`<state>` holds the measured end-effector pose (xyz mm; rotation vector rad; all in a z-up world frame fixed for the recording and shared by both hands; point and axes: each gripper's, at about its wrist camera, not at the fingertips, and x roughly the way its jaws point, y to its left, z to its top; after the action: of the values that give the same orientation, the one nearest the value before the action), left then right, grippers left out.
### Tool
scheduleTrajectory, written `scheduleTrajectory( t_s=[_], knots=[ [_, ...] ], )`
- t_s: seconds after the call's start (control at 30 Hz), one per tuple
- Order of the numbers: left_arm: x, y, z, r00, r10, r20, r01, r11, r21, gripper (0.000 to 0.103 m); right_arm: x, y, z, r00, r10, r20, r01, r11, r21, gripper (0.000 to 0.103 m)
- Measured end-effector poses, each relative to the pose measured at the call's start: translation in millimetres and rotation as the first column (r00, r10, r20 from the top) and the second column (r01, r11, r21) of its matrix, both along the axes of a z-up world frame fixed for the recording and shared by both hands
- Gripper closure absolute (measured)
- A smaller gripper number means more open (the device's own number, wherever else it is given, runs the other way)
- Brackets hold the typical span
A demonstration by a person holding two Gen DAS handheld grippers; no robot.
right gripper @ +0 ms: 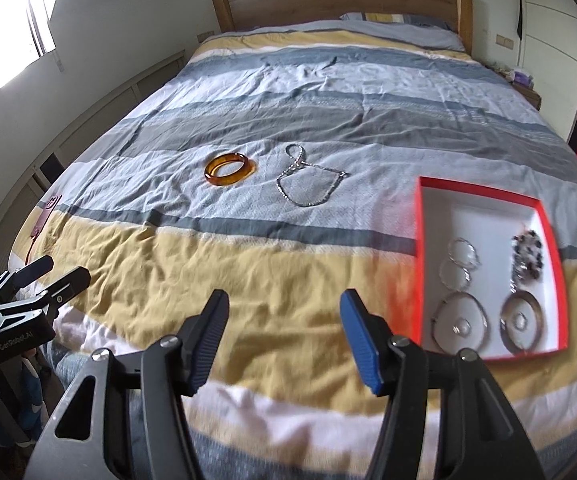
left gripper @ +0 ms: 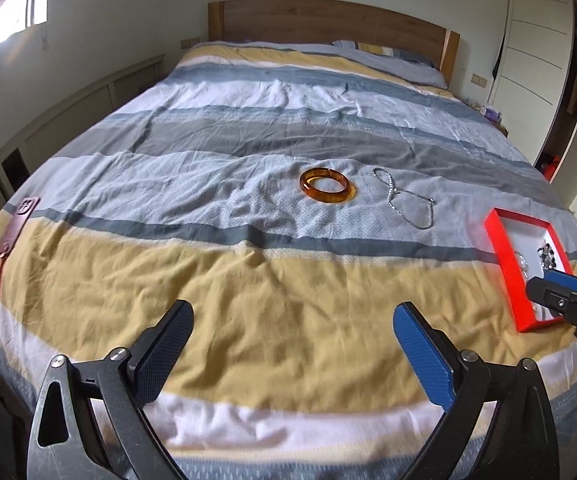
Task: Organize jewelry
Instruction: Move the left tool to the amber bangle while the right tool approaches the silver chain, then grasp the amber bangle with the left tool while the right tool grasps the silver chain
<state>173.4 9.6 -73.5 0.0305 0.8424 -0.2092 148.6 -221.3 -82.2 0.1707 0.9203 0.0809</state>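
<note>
1. The left tool (left gripper: pixel 292 344) tilts downward over the yellow stripe of the bed (left gripper: pixel 248 300), its two pads spread wide with nothing between them.
2. The right tool (right gripper: pixel 284 340) is pitched down over the same yellow stripe, its jaws parted and only bedcover showing in the gap. In the left wrist view its tip overlaps the near end of the red box (left gripper: pixel 504 276).
3. The red box (right gripper: pixel 420 240), a shallow tray with a white inside, lies on the bed just to the right of the right tool. It holds two large metal bangles (right gripper: pixel 462 320) at its near end, smaller silver hoops (right gripper: pixel 460 260) beyond them, and a dark beaded piece (right gripper: pixel 528 256) along the right wall.
4. Left of the box and farther up the bed, on the pale blue stripe, lies a silver chain necklace (right gripper: pixel 308 184), loosely looped.
5. Just left of the necklace, apart from it, the amber bangle (right gripper: pixel 228 169) lies flat on that stripe.
6. Far to the left of the box, at the bed's edge, lies a reddish tag with a cord (left gripper: pixel 14 232).
</note>
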Motion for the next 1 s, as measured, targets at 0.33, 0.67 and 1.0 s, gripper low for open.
scheduleTrajectory(
  t_s=[0.33,0.67,1.0],
  knots=[
    [102.0,-12.2,-26.8,0.996,-0.004,-0.095,0.0,0.999,-0.037,0.002,85.6,-11.8,-41.8,0.998,-0.001,-0.067,0.005,0.998,0.064,0.034],
    [213.8,-32.9,-61.3,0.986,0.012,-0.164,-0.018,0.999,-0.037,0.012,176.4,-36.3,-96.6,0.988,-0.042,-0.149,0.072,0.978,0.197,0.031],
    [261.2,-57.6,-100.7,0.98,-0.026,-0.198,0.033,0.999,0.029,0.029,246.9,-21.0,-113.7,0.993,-0.027,-0.117,0.046,0.985,0.167,0.027]
  ],
)
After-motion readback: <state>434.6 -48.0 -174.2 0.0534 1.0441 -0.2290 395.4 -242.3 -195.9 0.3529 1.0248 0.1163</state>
